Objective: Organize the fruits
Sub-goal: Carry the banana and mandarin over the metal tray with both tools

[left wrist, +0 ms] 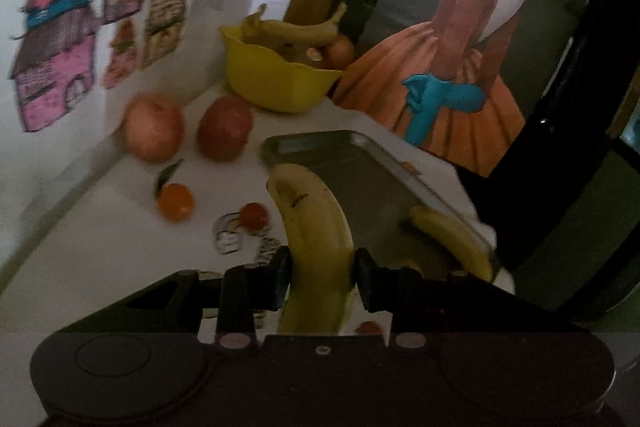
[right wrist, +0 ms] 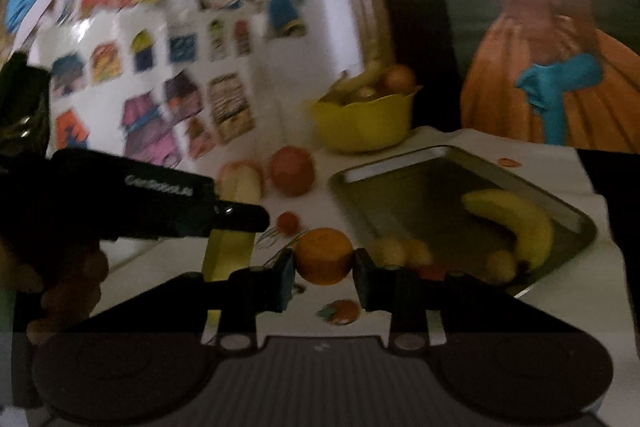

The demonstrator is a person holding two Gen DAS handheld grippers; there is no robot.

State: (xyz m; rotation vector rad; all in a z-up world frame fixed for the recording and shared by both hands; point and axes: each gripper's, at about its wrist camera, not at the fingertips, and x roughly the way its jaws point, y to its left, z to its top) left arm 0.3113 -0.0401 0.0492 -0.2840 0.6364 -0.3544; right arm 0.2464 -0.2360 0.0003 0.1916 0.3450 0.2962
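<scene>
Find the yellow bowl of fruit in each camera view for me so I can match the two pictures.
Left wrist view: the yellow bowl sits upper centre, behind the two apples, beyond the far end of the metal tray.
Right wrist view: the yellow bowl is upper centre-right, beyond the tray's far-left corner.
Shared landmark: the picture of an orange skirt with a blue bow to the right of the bowl.

yellow banana (left wrist: 316, 227), yellow bowl (left wrist: 272, 79), orange tangerine (right wrist: 324, 257), grey metal tray (right wrist: 400, 171), reddish-pink apples (left wrist: 154, 127), white table (left wrist: 100, 247).
</scene>
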